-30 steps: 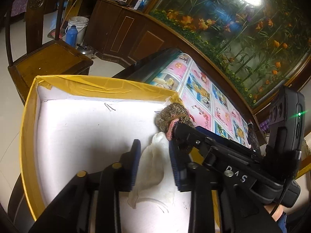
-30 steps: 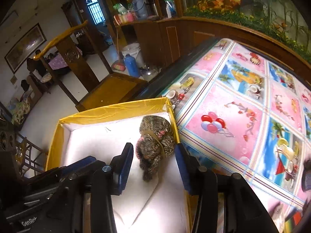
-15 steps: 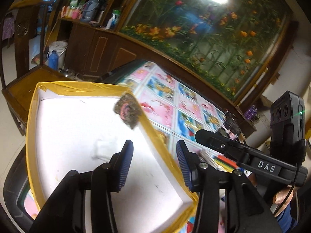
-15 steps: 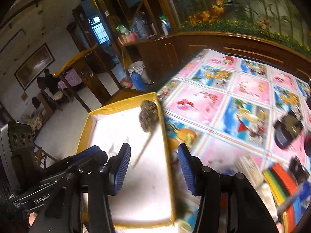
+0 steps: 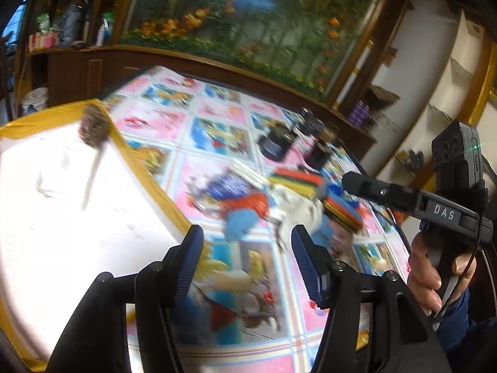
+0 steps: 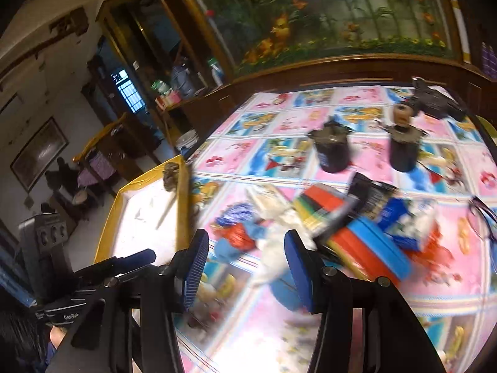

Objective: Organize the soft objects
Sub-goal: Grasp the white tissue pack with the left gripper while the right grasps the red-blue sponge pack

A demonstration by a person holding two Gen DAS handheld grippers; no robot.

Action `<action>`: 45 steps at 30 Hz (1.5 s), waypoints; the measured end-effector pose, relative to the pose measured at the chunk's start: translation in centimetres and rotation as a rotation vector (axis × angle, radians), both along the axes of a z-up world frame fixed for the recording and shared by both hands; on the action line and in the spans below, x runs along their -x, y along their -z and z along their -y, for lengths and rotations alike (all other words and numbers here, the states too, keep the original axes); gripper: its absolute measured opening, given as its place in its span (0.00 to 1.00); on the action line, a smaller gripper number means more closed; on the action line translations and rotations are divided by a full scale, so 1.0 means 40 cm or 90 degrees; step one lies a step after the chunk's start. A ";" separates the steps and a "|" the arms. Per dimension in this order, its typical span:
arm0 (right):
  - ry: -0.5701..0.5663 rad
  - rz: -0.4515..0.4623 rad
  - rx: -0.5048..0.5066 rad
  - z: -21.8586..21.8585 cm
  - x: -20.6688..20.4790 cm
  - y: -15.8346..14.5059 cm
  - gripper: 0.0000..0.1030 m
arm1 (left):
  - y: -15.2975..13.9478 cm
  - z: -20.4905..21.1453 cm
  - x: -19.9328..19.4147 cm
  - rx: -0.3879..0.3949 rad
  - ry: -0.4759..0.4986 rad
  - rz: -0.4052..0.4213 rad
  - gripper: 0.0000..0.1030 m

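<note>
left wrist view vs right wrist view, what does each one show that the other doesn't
Only the left wrist view shows the hand holding the right gripper's handle. Only the right wrist view shows the blue and orange round tin clearly, and the framed picture on the wall. Both show the yellow-edged box, the brown knitted thing at its rim, and two dark cups.

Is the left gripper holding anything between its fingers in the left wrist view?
No. The left gripper has open jaws with only the patterned tablecloth showing between them.

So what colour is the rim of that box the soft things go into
Yellow: the box rim is taped yellow around a white inside, clearest in the right wrist view.
</note>
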State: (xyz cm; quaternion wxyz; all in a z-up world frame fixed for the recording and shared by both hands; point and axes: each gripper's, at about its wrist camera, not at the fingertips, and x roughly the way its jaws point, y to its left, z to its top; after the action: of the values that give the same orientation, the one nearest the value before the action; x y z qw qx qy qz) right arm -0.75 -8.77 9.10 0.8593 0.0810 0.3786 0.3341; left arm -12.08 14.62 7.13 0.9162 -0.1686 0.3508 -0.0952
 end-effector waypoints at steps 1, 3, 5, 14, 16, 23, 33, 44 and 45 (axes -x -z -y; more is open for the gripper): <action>0.012 0.001 0.003 0.034 0.008 0.009 0.53 | 0.010 0.022 -0.002 0.007 0.017 -0.007 0.57; 0.037 -0.002 0.013 0.087 0.018 0.028 0.53 | 0.031 0.065 -0.004 0.016 0.049 -0.023 0.57; 0.055 -0.021 0.016 0.131 0.022 0.050 0.53 | 0.046 0.104 -0.011 0.011 0.079 -0.032 0.58; 0.126 -0.048 0.014 0.256 0.035 0.108 0.53 | 0.101 0.316 -0.055 0.069 0.215 -0.127 0.81; 0.127 -0.039 0.012 0.266 0.040 0.107 0.53 | 0.113 0.366 -0.066 0.034 0.203 -0.152 0.84; 0.121 -0.023 0.021 0.280 0.048 0.112 0.53 | 0.147 0.472 -0.109 -0.081 0.162 -0.182 0.84; 0.078 0.015 0.072 0.216 0.030 0.102 0.64 | 0.141 0.325 -0.068 -0.111 0.116 -0.137 0.60; -0.010 0.032 0.227 0.098 -0.125 0.160 0.72 | 0.149 0.192 -0.037 -0.089 0.060 -0.123 0.60; -0.006 0.025 0.225 0.099 -0.127 0.169 0.72 | 0.148 0.195 -0.038 -0.094 0.060 -0.122 0.60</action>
State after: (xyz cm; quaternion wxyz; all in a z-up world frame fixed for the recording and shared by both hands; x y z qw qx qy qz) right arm 4.33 -12.73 2.34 0.8658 -0.0802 0.4148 0.2680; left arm -10.55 6.84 1.19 0.8829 -0.0920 0.4505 -0.0956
